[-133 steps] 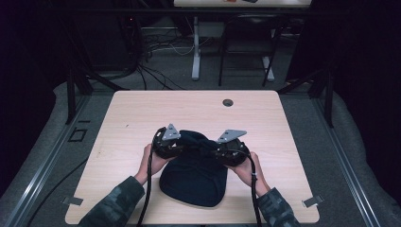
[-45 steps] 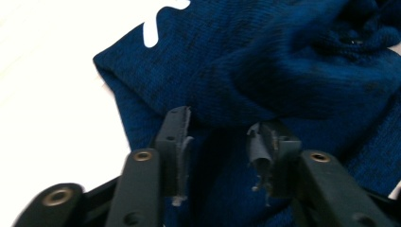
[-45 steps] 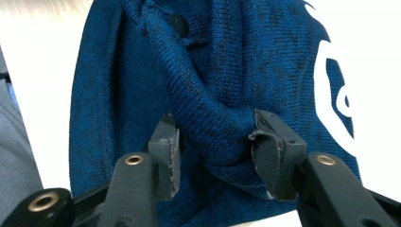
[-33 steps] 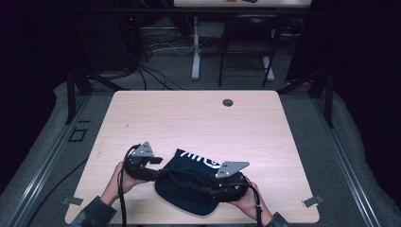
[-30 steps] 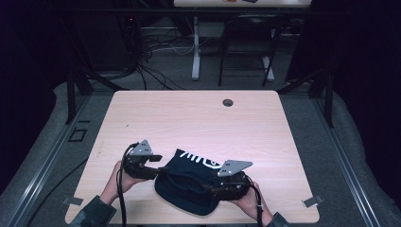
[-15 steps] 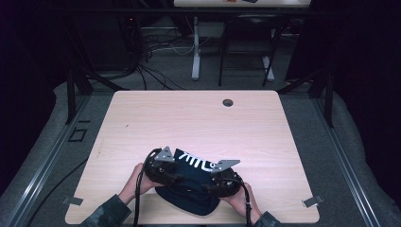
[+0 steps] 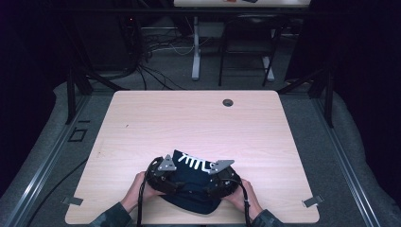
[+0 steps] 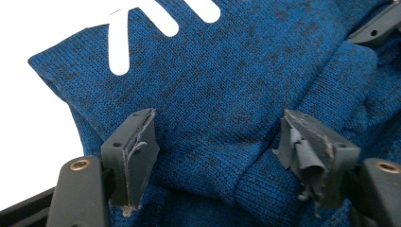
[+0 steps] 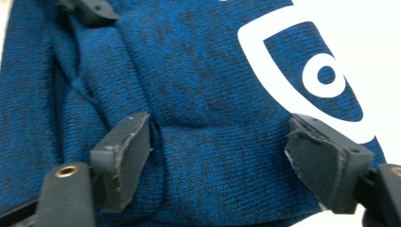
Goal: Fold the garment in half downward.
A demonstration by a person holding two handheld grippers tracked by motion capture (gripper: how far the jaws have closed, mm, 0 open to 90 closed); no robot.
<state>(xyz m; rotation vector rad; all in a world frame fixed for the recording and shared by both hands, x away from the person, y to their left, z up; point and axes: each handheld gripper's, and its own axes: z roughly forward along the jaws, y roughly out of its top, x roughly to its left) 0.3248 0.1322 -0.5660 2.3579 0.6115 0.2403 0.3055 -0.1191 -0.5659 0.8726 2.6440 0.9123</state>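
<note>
Blue knit garment [image 7: 191, 189] w/ white print lies bunched on the worktop [image 7: 198, 127], at its near edge. Left hand-held gripper [image 7: 163, 177] sits at the garment's left side, jaws spread wide over a fold, nothing clamped. Right hand-held gripper [image 7: 222, 180] at the garment's right side, jaws likewise wide apart over the knit, holding nothing.

High view: looking forward and down over the whole table [image 7: 142, 123] from the person's side
Left gripper view: riding close, facing the blue knit garment [image 8: 227, 90] between its jaws
Right gripper view: equally close; both are sharing that garment with the high view
</note>
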